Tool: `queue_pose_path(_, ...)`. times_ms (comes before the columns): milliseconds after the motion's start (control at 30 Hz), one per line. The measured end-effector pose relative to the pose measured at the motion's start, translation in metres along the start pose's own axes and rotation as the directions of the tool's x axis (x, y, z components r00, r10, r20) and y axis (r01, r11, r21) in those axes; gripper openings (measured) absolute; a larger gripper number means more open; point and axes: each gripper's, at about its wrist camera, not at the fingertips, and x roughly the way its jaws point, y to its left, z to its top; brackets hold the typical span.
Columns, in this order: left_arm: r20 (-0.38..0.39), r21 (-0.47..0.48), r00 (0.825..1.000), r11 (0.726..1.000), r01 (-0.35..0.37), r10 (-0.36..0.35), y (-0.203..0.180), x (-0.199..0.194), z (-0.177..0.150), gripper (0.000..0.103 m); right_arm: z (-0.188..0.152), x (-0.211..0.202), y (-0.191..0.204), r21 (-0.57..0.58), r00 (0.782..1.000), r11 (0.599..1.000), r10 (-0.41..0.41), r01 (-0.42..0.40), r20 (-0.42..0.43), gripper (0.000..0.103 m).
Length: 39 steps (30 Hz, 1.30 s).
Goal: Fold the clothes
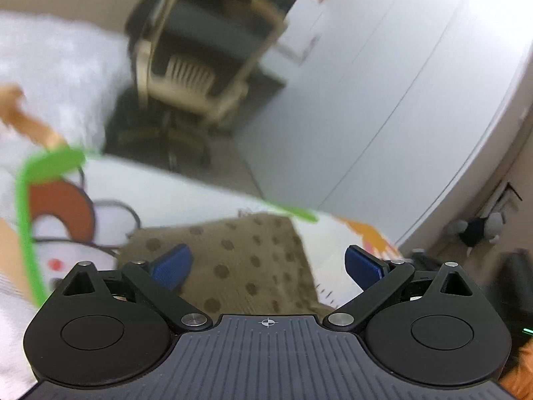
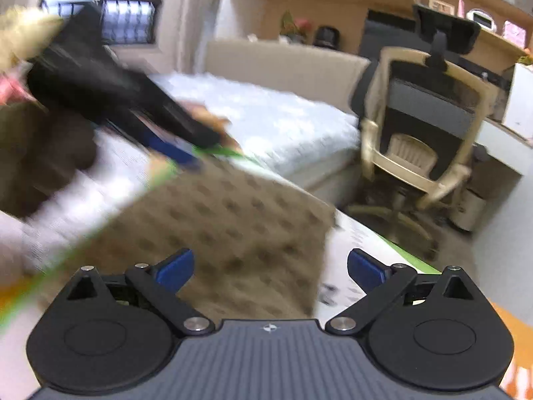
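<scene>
Garment: tan cloth w/ darker dots [image 1: 240,266], lying flat-ish on a printed white mat w/ green border [image 1: 30,233]; fills lower centre of left wrist view, centre-left of right wrist view [image 2: 233,220].
Left gripper [image 1: 266,265]: fingers spread wide, nothing between them, cloth just below/ahead; blue pads [image 1: 171,266] clear of fabric as far as I can tell.
Right gripper [image 2: 268,268]: fingers wide apart too, empty, hovering over near edge of cloth.
Other tool: left gripper also shows upper left of right wrist view [image 2: 110,100], blurred, tip near far corner of cloth; touching or not, can't tell.
Feel: looks soft, light, limp. Prob. drapes and sags when lifted, won't hold shape. Not fragile. Plush-looking surface, so prob. decent grip for pads.
Shape now: roughly rectangular, straight right edge [image 2: 328,233] visible; looks already doubled, can't confirm layers.
Where to grab: corners or edge, one per gripper, pinch all layers together so nothing slips.
Risk: single-corner lift lets the rest swing and unfold.
Background: office chair [image 2: 419,126], bed [image 2: 266,116], both well apart from cloth.
</scene>
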Motion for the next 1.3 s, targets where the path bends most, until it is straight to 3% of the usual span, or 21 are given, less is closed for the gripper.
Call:
queue_pose_path(133,-0.002,-0.055,0.999,0.998,0.036,-0.036,0.021,0.022,0.007,0.101,0.005,0.001,0.011,0.074,0.985,0.982,0.172,-0.172,0.007,0.099)
queue_pose_path(233,0.002,-0.048,1.0,0.999,0.026,-0.026,0.021,0.021,0.007,0.101,-0.017,0.03,0.018,0.246,0.942,0.925,0.321,-0.291,-0.094,0.1)
queue_pose_path(267,0.008,-0.035,1.0,0.999,0.018,-0.018,0.018,0.018,0.006,0.101,-0.027,0.035,0.022,0.286,0.937,0.913,0.331,-0.29,-0.108,0.102)
queue_pose_path(333,0.024,-0.01,1.0,1.0,-0.011,0.011,0.014,0.01,0.003,0.101,-0.034,0.032,0.032,0.247,0.95,0.931,0.299,-0.27,-0.091,0.103)
queue_pose_path(467,0.066,0.028,0.993,0.995,-0.099,0.097,0.003,-0.014,-0.007,0.101,-0.031,0.005,0.023,0.231,0.933,0.918,0.349,-0.322,-0.086,0.103)
queue_pose_path(567,0.071,0.044,0.983,0.984,-0.171,0.168,-0.007,-0.039,-0.032,0.101,-0.035,-0.019,0.0,0.205,0.967,0.952,0.247,-0.229,-0.067,0.103)
queue_pose_path(667,0.032,0.076,0.982,0.98,-0.186,0.184,-0.018,-0.055,-0.062,0.101,-0.039,-0.036,-0.025,0.206,0.991,0.972,0.121,-0.108,-0.049,0.103)
queue_pose_path(800,-0.001,0.197,0.965,0.947,-0.255,0.261,-0.04,-0.055,-0.092,0.101,-0.044,-0.033,-0.061,0.252,0.998,0.967,-0.026,0.038,-0.05,0.103)
queue_pose_path(867,0.002,0.232,0.965,0.938,-0.257,0.264,-0.048,-0.058,-0.099,0.101,-0.047,-0.026,-0.069,0.271,0.998,0.962,-0.022,0.038,-0.062,0.098)
queue_pose_path(933,0.023,0.244,0.97,0.939,-0.241,0.243,-0.055,-0.064,-0.098,0.101,-0.049,-0.022,-0.062,0.265,0.997,0.964,-0.018,0.036,-0.071,0.087)
queue_pose_path(1000,0.052,0.28,0.972,0.931,-0.236,0.231,-0.064,-0.07,-0.099,0.101,-0.05,-0.024,-0.043,0.155,0.998,0.987,-0.022,0.031,-0.062,0.084)
queue_pose_path(1100,0.094,0.374,0.961,0.885,-0.276,0.26,-0.08,-0.072,-0.106,0.101,-0.061,-0.039,-0.01,-0.089,0.996,0.993,-0.081,0.077,-0.048,0.084)
queue_pose_path(1167,0.097,0.416,0.952,0.857,-0.304,0.29,-0.087,-0.068,-0.113,0.101,-0.069,-0.042,0.004,-0.206,0.989,0.97,-0.139,0.127,-0.043,0.084)
queue_pose_path(1300,0.05,0.453,0.943,0.835,-0.314,0.328,-0.088,-0.047,-0.122,0.101,-0.083,-0.028,0.023,-0.398,0.962,0.883,-0.274,0.248,-0.009,0.08)
